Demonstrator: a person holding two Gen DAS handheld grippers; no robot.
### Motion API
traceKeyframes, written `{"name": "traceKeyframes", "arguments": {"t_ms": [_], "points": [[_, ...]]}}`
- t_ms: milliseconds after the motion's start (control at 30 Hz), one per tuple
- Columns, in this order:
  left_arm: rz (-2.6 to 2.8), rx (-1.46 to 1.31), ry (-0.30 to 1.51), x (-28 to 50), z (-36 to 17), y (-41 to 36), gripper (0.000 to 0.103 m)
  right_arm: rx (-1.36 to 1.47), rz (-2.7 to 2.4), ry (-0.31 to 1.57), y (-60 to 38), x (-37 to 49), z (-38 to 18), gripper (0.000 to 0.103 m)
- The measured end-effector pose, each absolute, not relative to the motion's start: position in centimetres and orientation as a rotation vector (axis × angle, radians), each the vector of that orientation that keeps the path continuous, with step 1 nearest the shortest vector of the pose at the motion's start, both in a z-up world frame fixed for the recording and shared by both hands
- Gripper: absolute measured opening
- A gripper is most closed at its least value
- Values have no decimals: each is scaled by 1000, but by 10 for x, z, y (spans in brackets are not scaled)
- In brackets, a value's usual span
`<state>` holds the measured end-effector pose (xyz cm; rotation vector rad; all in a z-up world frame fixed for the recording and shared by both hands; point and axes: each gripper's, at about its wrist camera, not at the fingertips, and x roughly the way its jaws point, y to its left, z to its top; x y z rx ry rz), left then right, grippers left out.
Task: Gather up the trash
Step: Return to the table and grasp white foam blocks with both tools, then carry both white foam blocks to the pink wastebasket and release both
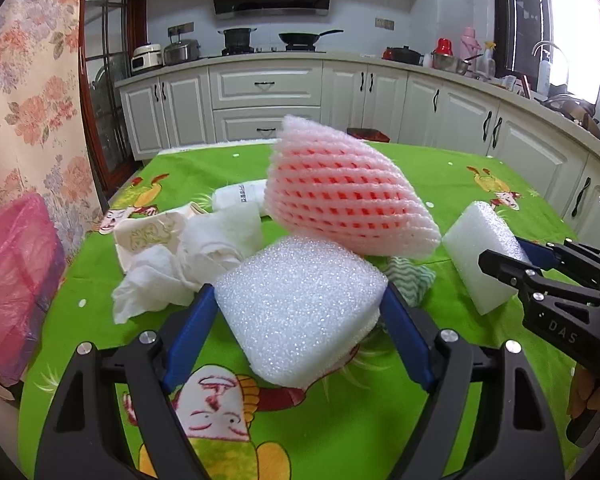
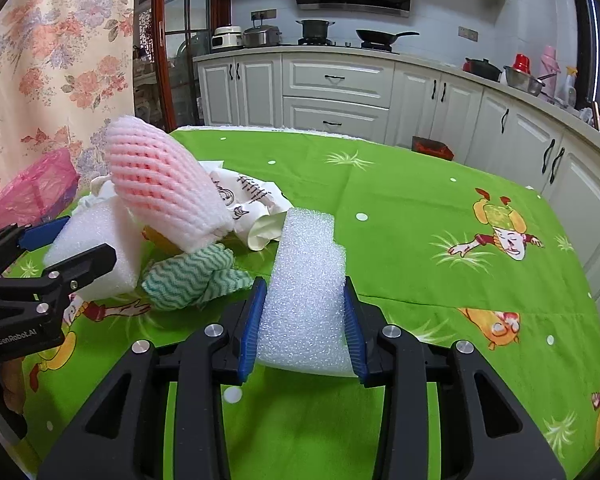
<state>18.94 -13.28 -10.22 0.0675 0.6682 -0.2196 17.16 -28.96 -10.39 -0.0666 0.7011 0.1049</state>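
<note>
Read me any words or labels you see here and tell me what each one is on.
"DAS": on the right gripper body, left wrist view.
"GenRobot.AI": on the left gripper body, right wrist view.
Dark print on the white paper wrapper: too blurred to read.

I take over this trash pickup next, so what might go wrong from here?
The pink foam net leans on the white foam block clamped in the left gripper; lifting may topple it. The right gripper pinches only the lower end of its tall foam piece, which could bend or slip.
</note>
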Motion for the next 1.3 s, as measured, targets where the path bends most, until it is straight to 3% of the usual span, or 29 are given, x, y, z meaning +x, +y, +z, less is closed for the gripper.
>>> {"name": "traceKeyframes", "arguments": {"t_ms": [1300], "points": [[-150, 41, 542, 118, -64, -63, 80, -179, 116, 635, -219, 116, -72, 36]]}}
